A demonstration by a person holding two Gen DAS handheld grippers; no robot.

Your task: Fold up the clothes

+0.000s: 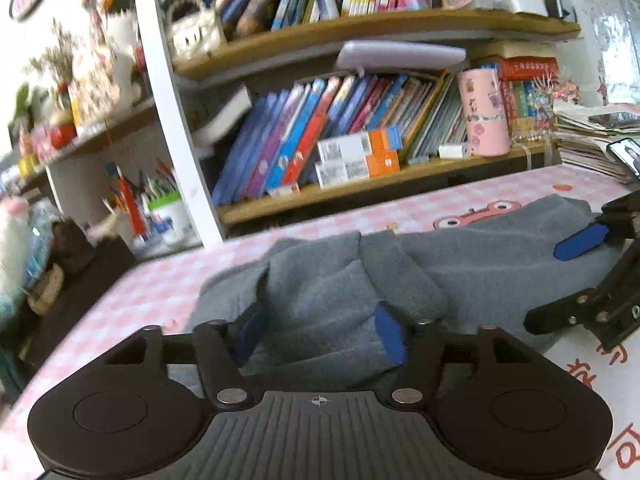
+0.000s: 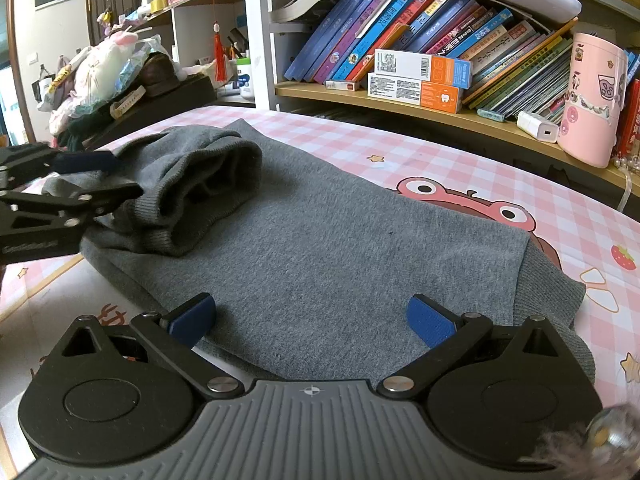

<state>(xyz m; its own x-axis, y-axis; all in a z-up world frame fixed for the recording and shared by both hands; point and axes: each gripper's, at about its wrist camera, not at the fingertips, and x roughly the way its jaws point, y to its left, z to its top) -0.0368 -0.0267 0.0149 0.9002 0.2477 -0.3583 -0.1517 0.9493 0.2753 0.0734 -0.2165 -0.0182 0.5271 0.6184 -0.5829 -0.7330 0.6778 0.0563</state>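
A grey knit sweater (image 2: 340, 248) lies on the pink checked tablecloth (image 2: 500, 184), its body flat and one sleeve bunched up at the left end (image 2: 200, 192). It also shows in the left wrist view (image 1: 320, 292). My left gripper (image 1: 320, 336) is open, with its blue pads on either side of the bunched sleeve cloth, not closed on it. It also shows in the right wrist view (image 2: 88, 180). My right gripper (image 2: 312, 320) is open and empty, just above the sweater's near edge. It shows at the right in the left wrist view (image 1: 560, 280).
A bookshelf with leaning books (image 2: 420, 40), boxes (image 2: 420, 80) and a pink canister (image 2: 592, 100) stands right behind the table. A stack of papers and a phone (image 1: 624, 156) lie at the table's far right. Cluttered shelves and bags (image 2: 112, 72) are to the left.
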